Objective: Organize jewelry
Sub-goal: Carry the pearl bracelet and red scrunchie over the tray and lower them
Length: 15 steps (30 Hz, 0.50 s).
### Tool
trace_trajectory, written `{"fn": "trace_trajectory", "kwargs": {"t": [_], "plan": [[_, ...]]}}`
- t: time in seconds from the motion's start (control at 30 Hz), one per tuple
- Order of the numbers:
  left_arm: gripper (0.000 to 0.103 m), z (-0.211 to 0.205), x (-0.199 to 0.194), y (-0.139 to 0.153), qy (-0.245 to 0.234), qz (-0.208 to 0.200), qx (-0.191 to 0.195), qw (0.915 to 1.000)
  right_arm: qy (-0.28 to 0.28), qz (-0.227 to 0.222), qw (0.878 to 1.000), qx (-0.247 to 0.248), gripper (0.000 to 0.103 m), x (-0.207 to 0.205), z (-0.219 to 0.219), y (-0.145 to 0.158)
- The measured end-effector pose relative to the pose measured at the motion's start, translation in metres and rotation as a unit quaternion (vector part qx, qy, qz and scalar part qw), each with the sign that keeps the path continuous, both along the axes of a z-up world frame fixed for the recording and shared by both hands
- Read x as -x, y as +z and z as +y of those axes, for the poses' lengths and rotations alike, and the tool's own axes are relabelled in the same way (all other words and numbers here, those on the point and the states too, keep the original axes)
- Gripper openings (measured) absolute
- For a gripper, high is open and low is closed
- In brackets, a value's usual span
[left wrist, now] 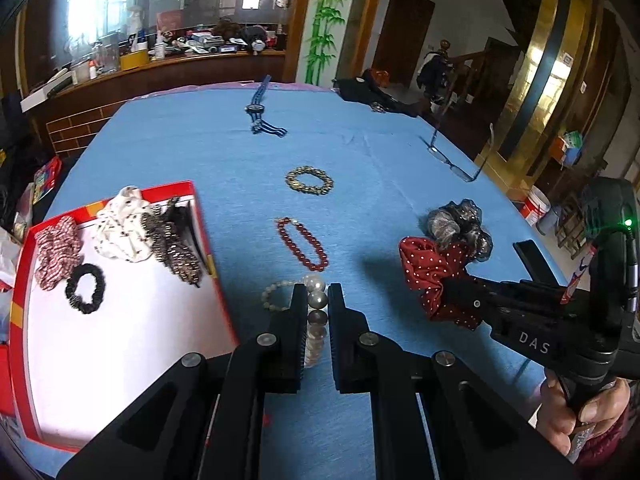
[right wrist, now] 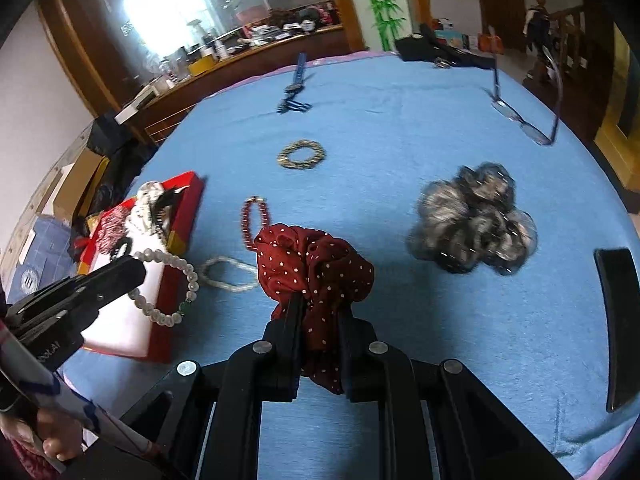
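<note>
Currently the left gripper (left wrist: 316, 300) clamps a pearl bracelet (right wrist: 168, 284); the red tray (left wrist: 24, 264) lies at its ten o'clock, nearer than to the right gripper (right wrist: 320, 312), clenched on a dotted scrunchie (right wrist: 316, 264).

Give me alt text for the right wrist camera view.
The right gripper holds a red polka-dot scrunchie above a blue tablecloth. At left, the left gripper holds a pearl bracelet over a red box.
</note>
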State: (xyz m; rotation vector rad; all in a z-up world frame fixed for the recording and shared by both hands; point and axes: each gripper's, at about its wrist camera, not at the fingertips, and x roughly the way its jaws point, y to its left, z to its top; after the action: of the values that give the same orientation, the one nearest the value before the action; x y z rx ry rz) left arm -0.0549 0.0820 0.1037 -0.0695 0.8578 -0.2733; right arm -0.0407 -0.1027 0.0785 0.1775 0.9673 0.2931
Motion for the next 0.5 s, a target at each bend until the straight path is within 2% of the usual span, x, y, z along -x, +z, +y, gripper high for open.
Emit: {"fn": "trace_trajectory", "kwargs": {"t": [0.23,0.5], "plan": [[0.009,0.030,0.008,0.006,0.025,-0.008,0.005,0.9996,0.046,-0.010,0.999,0.003,0.016,0.001,0.039,0.013],[0.009,0.087,0.020,0.018,0.081,-0.027,0.003,0.9964,0.099,-0.018,0.995,0.009,0.016,0.005,0.089,0.023]]}}
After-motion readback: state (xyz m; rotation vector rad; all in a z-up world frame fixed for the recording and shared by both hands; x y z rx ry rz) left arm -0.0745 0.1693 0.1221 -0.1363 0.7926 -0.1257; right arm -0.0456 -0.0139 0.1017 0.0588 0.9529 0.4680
